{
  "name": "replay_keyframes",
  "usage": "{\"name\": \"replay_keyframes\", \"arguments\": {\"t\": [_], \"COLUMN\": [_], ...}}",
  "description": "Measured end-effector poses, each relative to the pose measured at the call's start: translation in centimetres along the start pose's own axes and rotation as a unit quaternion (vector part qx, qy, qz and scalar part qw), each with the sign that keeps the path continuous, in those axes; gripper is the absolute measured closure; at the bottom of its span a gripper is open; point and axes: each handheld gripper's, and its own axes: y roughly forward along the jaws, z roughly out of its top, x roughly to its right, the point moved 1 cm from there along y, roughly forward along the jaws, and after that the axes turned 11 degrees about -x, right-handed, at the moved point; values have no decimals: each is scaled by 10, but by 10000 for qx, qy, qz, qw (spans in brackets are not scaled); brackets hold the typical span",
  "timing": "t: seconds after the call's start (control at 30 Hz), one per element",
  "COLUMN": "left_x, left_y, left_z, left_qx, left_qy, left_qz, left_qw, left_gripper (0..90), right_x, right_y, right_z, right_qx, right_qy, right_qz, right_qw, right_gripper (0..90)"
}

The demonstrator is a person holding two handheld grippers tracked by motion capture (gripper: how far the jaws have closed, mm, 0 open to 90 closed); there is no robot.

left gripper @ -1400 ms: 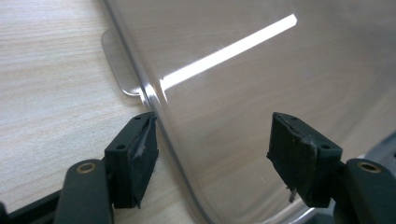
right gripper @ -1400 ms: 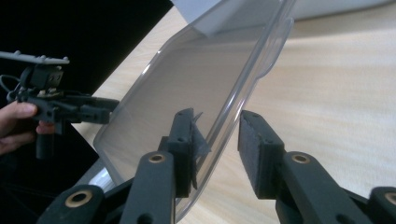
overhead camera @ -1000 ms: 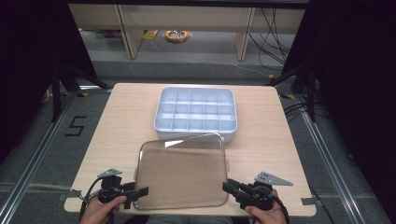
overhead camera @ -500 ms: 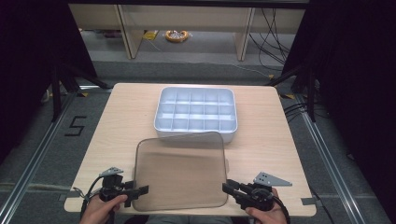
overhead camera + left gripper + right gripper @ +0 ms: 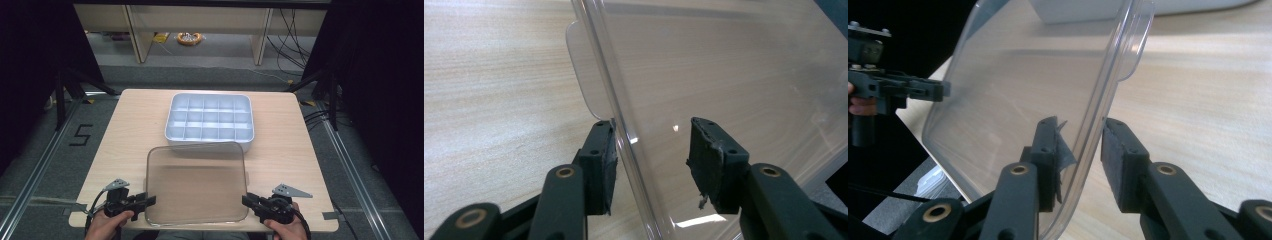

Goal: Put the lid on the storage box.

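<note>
Tongs [image 5: 651, 155] astride clear lid's [image 5: 744, 85] edge

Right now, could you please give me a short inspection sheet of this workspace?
Surface: light wooden table, bare around the items.
Job's things: white compartment tray at the far middle, cells look empty; clear plastic lid on the near side, lifted at a tilt.
Clutter: nothing seen on the table.
Grippers: left tool straddles the lid's left rim, with a gap at one jaw; right tool straddles the right rim, jaws not visibly closed on it.
Cables: one trails from the left tool toward the table's near left corner; more lie on the floor beyond the table.
Surroundings: dark curtains, grey floor, shelving behind.
</note>
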Motion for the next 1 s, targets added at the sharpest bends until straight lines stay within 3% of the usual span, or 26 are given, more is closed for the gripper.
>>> {"name": "replay_keyframes", "arguments": {"t": [0.07, 0.17, 0.2, 0.23, 0.27, 0.3, 0.33, 0.43, 0.47, 0.5, 0.53, 0.67, 0.7, 0.73, 0.77, 0.87, 1.0], "left_x": [1, 2, 2, 3, 3, 5, 5, 8, 9, 9, 10, 11, 11, 11, 11, 13, 12], "left_y": [-1, -2, -3, -4, -6, -6, -6, -10, -10, -11, -11, -9, -9, -9, -9, -9, -7], "left_z": [1, 2, 2, 4, 5, 7, 7, 11, 14, 17, 19, 26, 31, 34, 36, 43, 59], "left_qx": [26, 85, 96, 128, 141, 203, 203, 285, 320, 321, 327, 365, 340, 365, 345, 376, 422], "left_qy": [35, 20, 37, 92, 156, 163, 163, 253, 287, 347, 340, 401, 447, 477, 495, 485, 373], "left_qz": [15, 8, 18, 60, 80, 87, 87, 142, 139, 168, 189, 261, 269, 303, 283, 292, 124], "left_qw": [10000, 10000, 9999, 9999, 9997, 9996, 9996, 9992, 9990, 9987, 9987, 9982, 9981, 9977, 9978, 9977, 9983], "left_gripper": [546, 554, 556, 556, 556, 556, 556, 555, 555, 555, 555, 555, 554, 554, 554, 553, 554], "right_x": [3, 2, 0, 4, 3, 0, 0, 2, 4, 3, 5, 6, 6, 10, 8, 13, 16], "right_y": [1, 0, 2, 2, 1, 1, 1, 1, 1, 0, 0, 1, 1, 2, 1, 1, -2], "right_z": [0, 1, 1, 2, 2, 2, 2, 5, 7, 9, 11, 15, 19, 21, 23, 28, 41], "right_qx": [97, 88, 145, 163, 136, 78, 78, 152, 206, 236, 229, 279, 279, 357, 274, 384, 517], "right_qy": [-104, -66, 102, -91, -37, 187, 187, 176, 40, 147, 35, 21, 136, -46, 131, -31, 66], "right_qz": [-45, -112, -9, -42, -20, -21, -21, -15, -58, -57, -81, -128, -156, -228, -169, -237, -276], "right_qw": [9999, 9999, 9998, 9998, 9999, 9998, 9998, 9997, 9998, 9996, 9997, 9995, 9994, 9991, 9994, 9990, 9983], "right_gripper": [696, 697, 696, 697, 695, 694, 694, 692, 690, 686, 685, 680, 675, 674, 674, 674, 663]}}
